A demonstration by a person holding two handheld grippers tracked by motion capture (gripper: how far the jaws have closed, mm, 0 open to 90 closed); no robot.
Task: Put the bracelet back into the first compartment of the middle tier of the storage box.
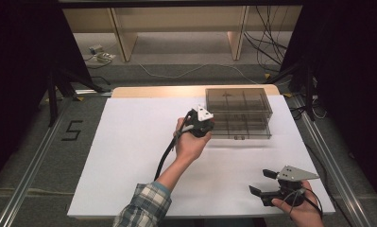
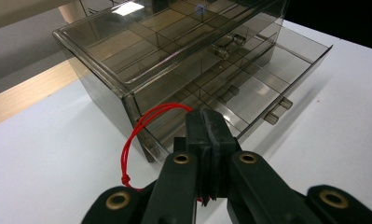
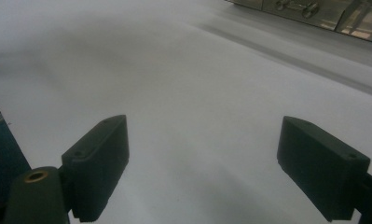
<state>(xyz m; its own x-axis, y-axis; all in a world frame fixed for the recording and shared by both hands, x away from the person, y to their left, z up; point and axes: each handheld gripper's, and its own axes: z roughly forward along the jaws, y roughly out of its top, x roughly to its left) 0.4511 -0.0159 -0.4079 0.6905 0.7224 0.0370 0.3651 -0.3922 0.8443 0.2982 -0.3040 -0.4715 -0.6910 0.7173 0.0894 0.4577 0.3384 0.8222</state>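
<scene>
Red cord loop (image 2: pixel 138 135) at the smoky plastic drawer box (image 2: pixel 174 56)

Left gripper (image 2: pixel 207 126) pinched the loop just beside the box's pulled-out lower drawer (image 2: pixel 267 88), whose compartments looked bare. Right gripper (image 3: pixel 202 163) hovered with jaws spread over the white table (image 3: pixel 183 70).

A smoky clear drawer box (image 1: pixel 239 113) stands on the white table (image 1: pixel 129 161).

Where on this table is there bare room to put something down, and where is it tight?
The left half of the white table, from its left edge to the left tool, is bare. So is the strip between the drawer box and the right tool. It is crowded at the box's front left corner, where the left tool holds a red string loop beside the pulled-out lower drawer.
</scene>
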